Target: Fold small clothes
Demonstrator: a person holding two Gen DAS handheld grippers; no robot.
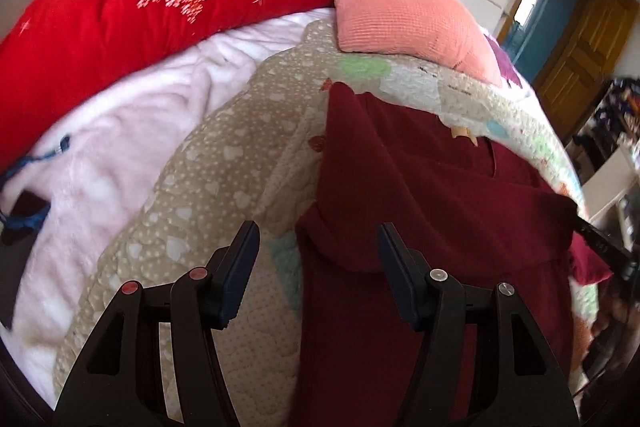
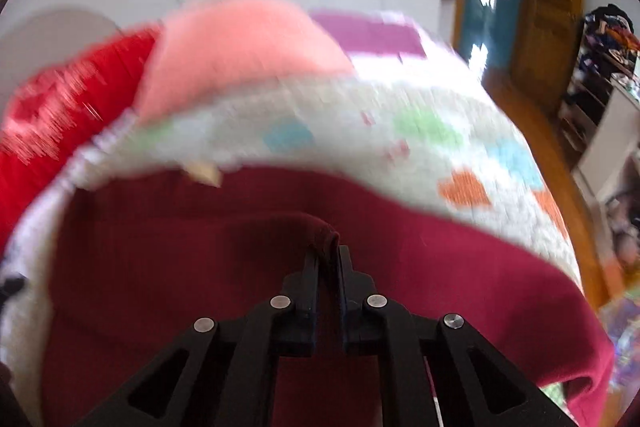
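Observation:
A dark red garment [image 1: 420,211] lies on a quilted bedspread [image 1: 224,163], with one side folded over the middle. My left gripper [image 1: 318,239] is open and empty, hovering over the garment's left edge. In the right wrist view, which is blurred, my right gripper [image 2: 329,251] is shut on a fold of the dark red garment [image 2: 168,247] and holds it lifted above the rest of the cloth. The right gripper's black tip also shows in the left wrist view [image 1: 600,239] at the garment's right edge.
A red quilt [image 1: 140,7] and a pink pillow [image 1: 400,15] lie at the far end of the bed. A white fleece blanket [image 1: 112,155] lies on the left. A wooden door [image 1: 580,43] and cluttered shelves [image 1: 616,131] stand to the right.

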